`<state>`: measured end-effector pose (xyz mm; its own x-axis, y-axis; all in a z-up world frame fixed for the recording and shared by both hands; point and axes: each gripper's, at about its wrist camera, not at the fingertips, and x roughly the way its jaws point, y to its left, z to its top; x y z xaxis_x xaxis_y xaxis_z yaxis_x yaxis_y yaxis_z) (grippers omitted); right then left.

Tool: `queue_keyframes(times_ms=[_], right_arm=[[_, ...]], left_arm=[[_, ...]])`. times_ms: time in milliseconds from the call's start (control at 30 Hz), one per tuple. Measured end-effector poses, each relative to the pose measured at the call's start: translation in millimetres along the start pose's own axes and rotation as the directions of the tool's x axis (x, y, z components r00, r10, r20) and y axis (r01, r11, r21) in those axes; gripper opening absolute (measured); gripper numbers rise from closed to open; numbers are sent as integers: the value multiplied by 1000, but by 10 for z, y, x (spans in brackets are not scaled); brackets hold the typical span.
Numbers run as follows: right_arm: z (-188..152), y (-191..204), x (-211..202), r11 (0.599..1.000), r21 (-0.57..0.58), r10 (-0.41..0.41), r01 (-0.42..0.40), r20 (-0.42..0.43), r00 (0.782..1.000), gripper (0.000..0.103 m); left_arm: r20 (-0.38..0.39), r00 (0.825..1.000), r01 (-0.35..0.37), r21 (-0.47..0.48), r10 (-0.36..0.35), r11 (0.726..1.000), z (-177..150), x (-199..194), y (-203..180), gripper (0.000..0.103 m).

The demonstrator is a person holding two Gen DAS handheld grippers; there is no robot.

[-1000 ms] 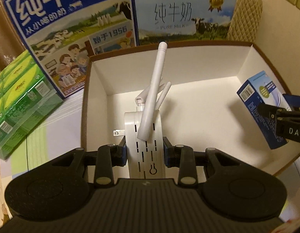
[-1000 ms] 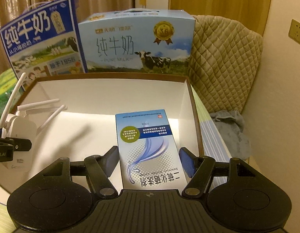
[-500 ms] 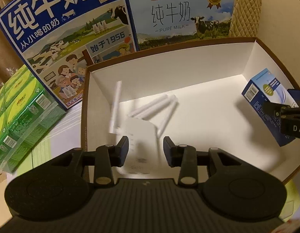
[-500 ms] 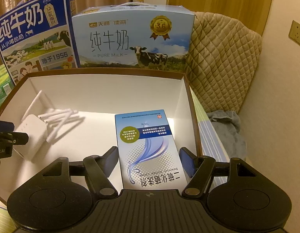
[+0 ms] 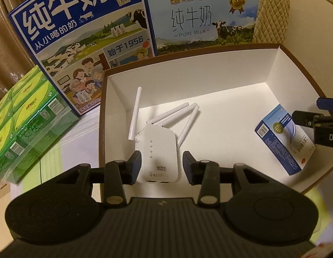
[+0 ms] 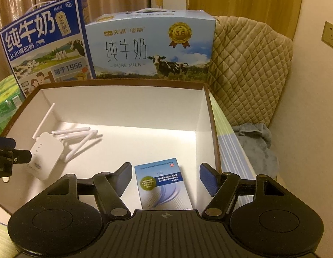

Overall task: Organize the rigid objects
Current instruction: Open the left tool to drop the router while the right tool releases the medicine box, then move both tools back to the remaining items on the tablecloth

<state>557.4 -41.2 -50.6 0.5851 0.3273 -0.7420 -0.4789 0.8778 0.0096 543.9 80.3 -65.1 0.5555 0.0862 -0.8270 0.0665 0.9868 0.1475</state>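
Behind the open white box (image 5: 271,68) stand two milk cartons (image 6: 151,49), the dark blue one cut off at the frame's top. Inside the box, the white wifi extender (image 5: 157,152) lies flat on the floor near the left wall, antennas splayed; its lower edge is hidden by the left gripper (image 5: 162,164), whose fingers are spread and released, where a second ago they clamped it upright. The small blue box (image 6: 164,185) now lies flat near the right wall, partly hidden; the right gripper (image 6: 166,179) is spread apart, letting it go
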Motion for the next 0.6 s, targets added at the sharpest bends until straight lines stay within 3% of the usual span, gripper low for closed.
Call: queue_keyframes(times_ms=[333, 600], right_arm=[[-69, -83, -343, 997, 28, 70, -71, 36, 997, 67], [-220, -216, -763, 984, 64, 159, -164, 82, 984, 67]], left_arm=[[43, 999, 14, -51, -12, 999, -147, -413, 92, 40], [84, 996, 20, -110, -11, 994, -466, -931, 236, 44]])
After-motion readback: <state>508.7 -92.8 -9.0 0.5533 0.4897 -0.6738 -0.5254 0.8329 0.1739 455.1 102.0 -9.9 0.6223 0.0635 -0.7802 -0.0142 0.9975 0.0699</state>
